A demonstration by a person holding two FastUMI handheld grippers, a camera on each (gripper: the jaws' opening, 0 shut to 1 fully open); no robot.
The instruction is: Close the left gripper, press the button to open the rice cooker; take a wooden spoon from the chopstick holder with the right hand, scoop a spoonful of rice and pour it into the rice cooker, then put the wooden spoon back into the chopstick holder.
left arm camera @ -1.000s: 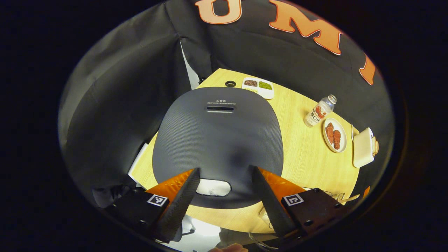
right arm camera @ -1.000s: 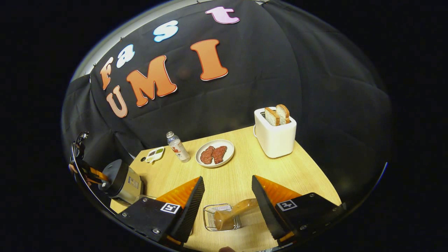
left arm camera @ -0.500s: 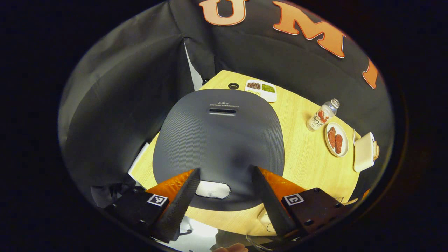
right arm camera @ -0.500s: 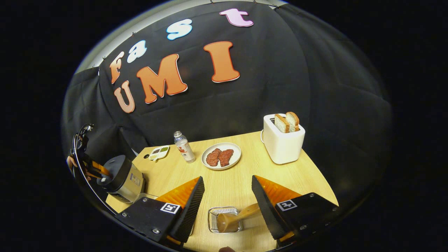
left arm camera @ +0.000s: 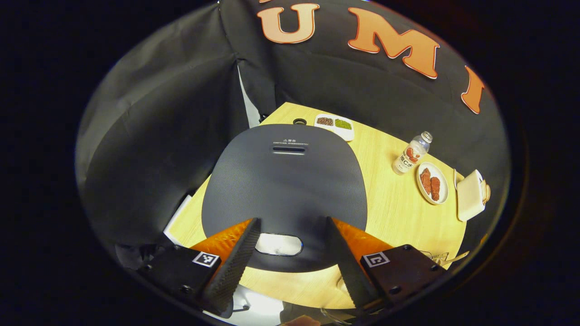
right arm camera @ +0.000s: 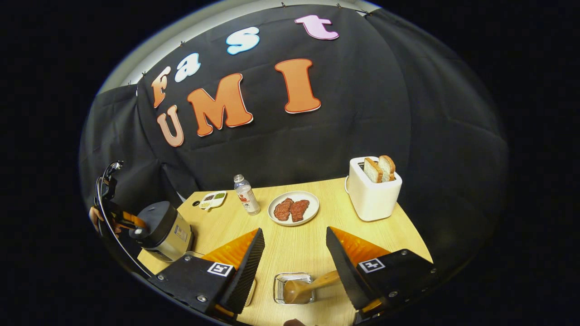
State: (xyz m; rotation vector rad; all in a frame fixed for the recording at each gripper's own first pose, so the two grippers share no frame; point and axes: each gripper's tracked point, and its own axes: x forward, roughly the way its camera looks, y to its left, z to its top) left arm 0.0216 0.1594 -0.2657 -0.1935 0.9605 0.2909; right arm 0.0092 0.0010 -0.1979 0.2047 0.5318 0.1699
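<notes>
The dark grey rice cooker sits closed under my left gripper. That gripper is open, its fingers spread either side of the pale oval button on the lid's near edge, with nothing between them. In the right gripper view the cooker stands at the table's left, the left gripper above its front. My right gripper is open and holds nothing. It hovers above the wire chopstick holder, where the wooden spoon leans with its handle to the right.
On the wooden table stand a white toaster with bread, a plate of meat, a small bottle and a divided dish of grains. Black cloth walls close in behind and to the left.
Both grippers stay open. The right gripper has shifted a little, so the holder and table items sit lower and further right in its view. The left gripper has barely moved above the lid.
</notes>
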